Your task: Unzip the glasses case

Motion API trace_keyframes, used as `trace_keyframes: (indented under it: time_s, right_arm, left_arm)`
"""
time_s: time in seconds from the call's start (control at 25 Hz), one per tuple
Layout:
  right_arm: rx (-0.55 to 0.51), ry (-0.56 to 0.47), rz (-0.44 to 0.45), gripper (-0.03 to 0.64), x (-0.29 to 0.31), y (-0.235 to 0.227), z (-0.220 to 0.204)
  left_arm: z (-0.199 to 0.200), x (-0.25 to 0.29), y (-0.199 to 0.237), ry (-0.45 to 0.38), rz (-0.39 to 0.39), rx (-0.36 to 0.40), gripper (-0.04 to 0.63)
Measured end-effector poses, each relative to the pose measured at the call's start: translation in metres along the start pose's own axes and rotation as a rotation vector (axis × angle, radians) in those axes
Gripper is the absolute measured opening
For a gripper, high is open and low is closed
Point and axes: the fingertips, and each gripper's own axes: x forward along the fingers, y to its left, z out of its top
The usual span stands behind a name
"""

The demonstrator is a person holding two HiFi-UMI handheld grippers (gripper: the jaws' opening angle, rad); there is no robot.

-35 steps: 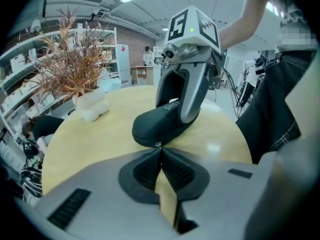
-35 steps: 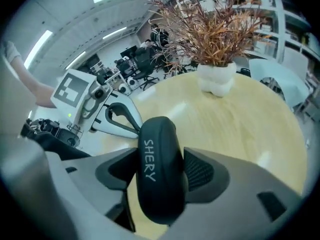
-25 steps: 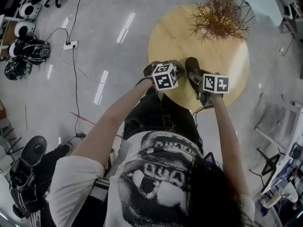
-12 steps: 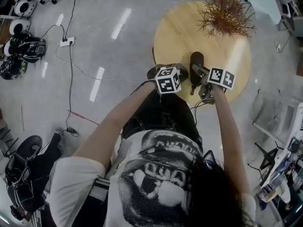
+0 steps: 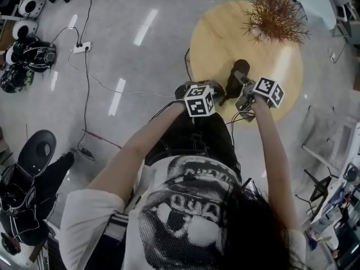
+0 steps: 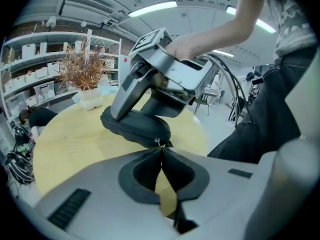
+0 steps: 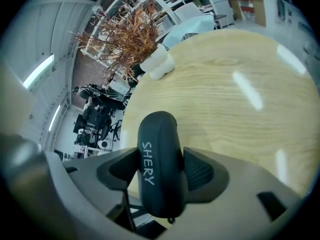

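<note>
Left tongs [image 6: 160, 150]: clenched, pads fully together. The tips meet right on the small metal zip pull [image 6: 158, 142], which looks pinched between them.

The pull sits at the near end of the glasses case [image 6: 135, 126]. So the case lies straight ahead of the left tongs, touching at the tips, no gap to cross.

Case is dark, hard-shell, with "SHERY" printed on the side. From the left tongs its long axis runs away and off to the left. From the right tongs [image 7: 161, 170] it runs straight out along their pointing line.

Right tongs: grasping the case, one pad on each broad face, around mid-body toward the near end. Case is on edge between them.

Location: in the right tongs, over the near part of the round wooden surface [image 7: 235, 99]. Can't tell if it touches the wood.

My read:
- Both tongs are on the case, the left on the pull end and the right as anchor.
- The zip seam follows the case's rim, so the pull should travel from the near end along the long axis, away from the left tongs' side.
- Right needs to hold firm against that drag. The tab is small, so slip risk is at the left tips.

Far side of the surface: dried brown plant [image 7: 127, 34] in a white pot [image 7: 157, 64], well clear of the case.
</note>
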Motion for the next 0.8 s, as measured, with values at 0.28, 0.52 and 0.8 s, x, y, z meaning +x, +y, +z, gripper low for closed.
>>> trace_keyframes:
  time_s: [0.28, 0.52, 0.8]
  right_arm:
    - [0.176, -0.066, 0.008, 0.284, 0.002, 0.002, -0.002]
    - [0.27, -0.111, -0.005, 0.284, 0.008, 0.003, -0.003]
    - [0.249, -0.134, -0.005, 0.285, 0.008, 0.005, -0.003]
  left_arm:
    - [-0.011, -0.011, -0.002, -0.003, 0.039, -0.043, 0.014]
    - [-0.019, -0.01, -0.004, 0.007, 0.054, -0.051, 0.015]
    - [-0.02, -0.01, -0.002, -0.014, 0.072, -0.086, 0.015]
